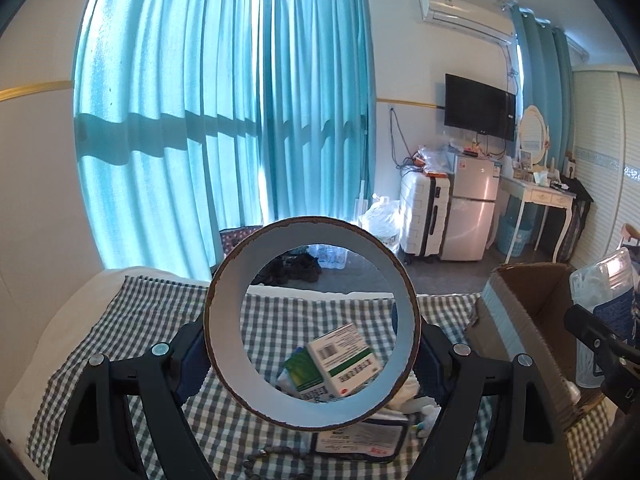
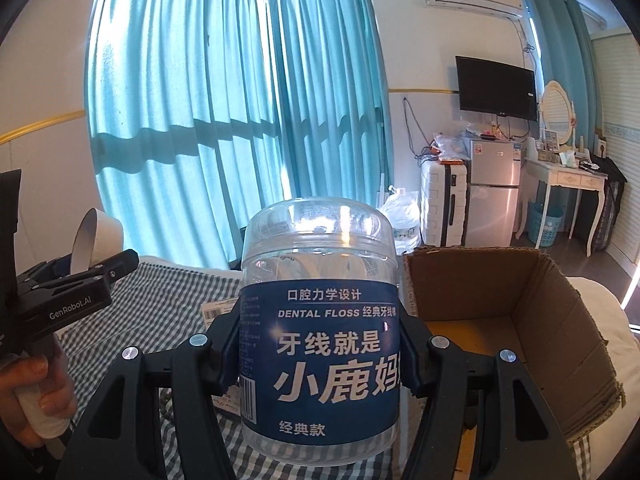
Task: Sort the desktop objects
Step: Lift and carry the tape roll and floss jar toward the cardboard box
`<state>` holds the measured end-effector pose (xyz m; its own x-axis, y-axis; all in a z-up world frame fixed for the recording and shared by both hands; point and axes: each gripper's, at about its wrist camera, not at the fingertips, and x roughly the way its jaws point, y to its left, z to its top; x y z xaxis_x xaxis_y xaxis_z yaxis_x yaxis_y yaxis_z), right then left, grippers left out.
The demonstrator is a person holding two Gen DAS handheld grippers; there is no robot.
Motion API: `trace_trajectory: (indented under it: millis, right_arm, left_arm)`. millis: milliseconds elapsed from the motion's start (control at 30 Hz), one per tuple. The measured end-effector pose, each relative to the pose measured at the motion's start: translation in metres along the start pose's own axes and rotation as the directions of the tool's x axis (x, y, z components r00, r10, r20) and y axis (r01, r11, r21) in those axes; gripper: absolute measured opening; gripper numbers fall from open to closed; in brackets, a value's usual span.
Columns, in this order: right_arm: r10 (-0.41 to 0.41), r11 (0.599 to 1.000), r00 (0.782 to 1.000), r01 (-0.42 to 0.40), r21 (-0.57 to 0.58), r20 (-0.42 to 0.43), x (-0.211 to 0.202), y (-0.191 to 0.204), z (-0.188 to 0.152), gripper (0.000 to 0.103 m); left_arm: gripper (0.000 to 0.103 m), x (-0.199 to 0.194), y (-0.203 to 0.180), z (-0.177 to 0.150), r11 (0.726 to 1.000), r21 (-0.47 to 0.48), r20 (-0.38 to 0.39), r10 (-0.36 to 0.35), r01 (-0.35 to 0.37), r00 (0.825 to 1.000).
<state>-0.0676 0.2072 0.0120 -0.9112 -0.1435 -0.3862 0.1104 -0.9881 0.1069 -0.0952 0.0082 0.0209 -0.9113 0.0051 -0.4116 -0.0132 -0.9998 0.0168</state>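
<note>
Both hands are loaded here. The left tool (image 1: pixel 312 344) has a big tape roll (image 1: pixel 312 320) clamped across its outer wall, jaws spread wide, the ring standing on edge and facing the camera. The right tool (image 2: pixel 320 356) is closed about halfway on a clear dental floss jar (image 2: pixel 320 320), pads pressing the blue label on either side, jar upright.

Handling, as I judge it: the roll looks light and stiff, a cardboard core that won't crush easily, and the grip across its width suits it. The jar is smooth plastic, probably light and a touch slippery, so the hold low on the labelled band, below the domed lid, is the sensible spot.

Both things are held up above a bed with a checked cloth (image 1: pixel 120 320). Through the ring, medicine boxes (image 1: pixel 344 360) lie on the cloth, with a string of beads (image 1: pixel 272 452) nearer the camera. An open cardboard box (image 2: pixel 520 312) sits just right of the jar, seemingly the place for sorted things.

The room: teal curtains (image 1: pixel 180 120) with sun behind, a wall television (image 1: pixel 480 108), a small fridge (image 1: pixel 472 204), a white suitcase (image 1: pixel 424 216), a white dressing table (image 1: pixel 540 196). A person's hand (image 2: pixel 32 392) grips the left handle.
</note>
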Motion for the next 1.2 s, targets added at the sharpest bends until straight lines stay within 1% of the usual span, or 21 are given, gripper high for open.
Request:
trace_trajectory:
  millis: [300, 500, 800, 1000, 1200]
  right_arm:
    - [-0.027, 0.999, 0.999, 0.027, 0.019, 0.036, -0.019, -0.029, 0.008, 0.061]
    - [-0.062, 0.998, 0.996, 0.061, 0.026, 0.061, -0.033, -0.05, 0.013, 0.061]
    - [-0.093, 0.993, 0.994, 0.088, 0.077, 0.065, -0.05, -0.083, 0.014, 0.061]
    - [-0.112, 0.99, 0.991, 0.105, 0.096, 0.071, -0.061, -0.101, 0.016, 0.061]
    - [-0.141, 0.985, 0.987, 0.133, 0.115, 0.071, -0.072, -0.117, 0.018, 0.061]
  left_arm:
    - [0.085, -0.01, -0.04, 0.01, 0.999, 0.019, 0.014, -0.042, 0.042, 0.999]
    - [0.085, -0.017, -0.065, 0.015, 0.997, 0.028, 0.023, -0.068, 0.067, 0.997]
    - [0.085, -0.023, -0.101, 0.016, 0.992, 0.06, 0.032, -0.109, 0.107, 0.994]
    - [0.085, -0.019, -0.123, 0.011, 0.989, 0.062, 0.01, -0.138, 0.137, 0.99]
    - [0.085, -0.019, -0.146, 0.01, 0.984, 0.079, 0.013, -0.159, 0.157, 0.987]
